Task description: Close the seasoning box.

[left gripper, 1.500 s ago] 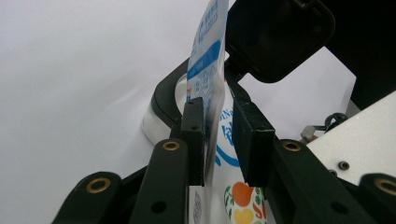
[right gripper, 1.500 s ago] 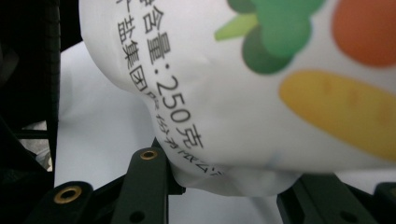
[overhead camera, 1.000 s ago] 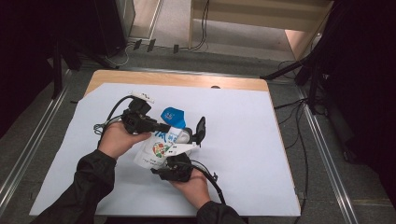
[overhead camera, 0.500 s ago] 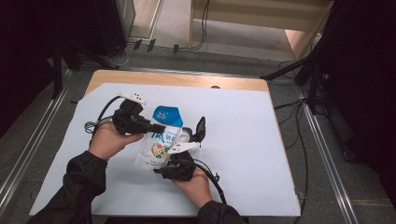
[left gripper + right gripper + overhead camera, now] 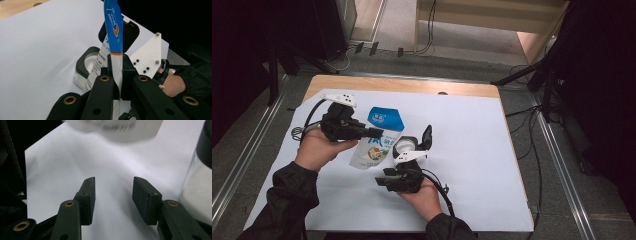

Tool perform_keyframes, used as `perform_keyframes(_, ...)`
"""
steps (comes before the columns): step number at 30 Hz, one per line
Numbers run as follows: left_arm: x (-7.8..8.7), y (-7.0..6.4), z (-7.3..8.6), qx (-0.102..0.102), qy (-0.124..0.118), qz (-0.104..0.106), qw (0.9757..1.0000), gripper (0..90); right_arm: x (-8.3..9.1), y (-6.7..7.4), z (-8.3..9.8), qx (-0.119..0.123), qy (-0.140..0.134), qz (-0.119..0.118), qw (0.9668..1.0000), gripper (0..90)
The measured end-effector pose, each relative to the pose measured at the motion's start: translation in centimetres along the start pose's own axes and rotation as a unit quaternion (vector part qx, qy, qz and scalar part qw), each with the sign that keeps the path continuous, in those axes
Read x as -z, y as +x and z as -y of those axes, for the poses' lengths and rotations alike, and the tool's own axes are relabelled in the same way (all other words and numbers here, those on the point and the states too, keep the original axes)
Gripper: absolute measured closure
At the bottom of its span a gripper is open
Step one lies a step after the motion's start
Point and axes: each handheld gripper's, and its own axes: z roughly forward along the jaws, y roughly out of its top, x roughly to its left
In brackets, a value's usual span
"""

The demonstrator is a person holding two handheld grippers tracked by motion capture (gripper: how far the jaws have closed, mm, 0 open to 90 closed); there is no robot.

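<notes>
Below my left gripper [image 5: 373, 133], clamped on the pouch [image 5: 379, 140], white sheet [image 5: 472, 150] covers the wooden table [image 5: 402, 85]; my right gripper [image 5: 113, 195], empty, has just been opening over it, dark floor beyond.

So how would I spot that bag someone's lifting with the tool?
Look at the white sheet covering the table. Left of its middle, the left gripper pinches a pouch that hangs below it. Unlike the black-lidded jar beside it, it is flat, white with a blue top.
</notes>
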Motion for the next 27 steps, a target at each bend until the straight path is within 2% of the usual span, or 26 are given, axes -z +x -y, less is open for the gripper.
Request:
perform_keyframes(6, 1.1, 0.6, 0.4, 0.008, -0.012, -0.017, 0.9997, 90.0, 0.4, 0.1, -0.2, 0.004, -0.007, -0.005, 1.0, 54.7)
perform_keyframes(13, 2.1, 1.1, 1.2, 0.017, -0.025, -0.057, 0.9979, 90.0, 1.0, 0.6, -0.2, 0.01, -0.003, -0.008, 0.9999, 53.4)
perform_keyframes(21, 3.1, 2.4, 1.8, 0.043, -0.037, -0.072, 0.9958, 90.0, 2.8, 0.7, -0.5, 0.031, -0.01, -0.002, 0.9995, 52.7)
perform_keyframes(27, 3.0, 3.9, 2.2, 0.058, -0.045, -0.087, 0.9935, 90.0, 4.6, 0.1, -0.2, 0.027, -0.016, 0.003, 0.9995, 52.5)
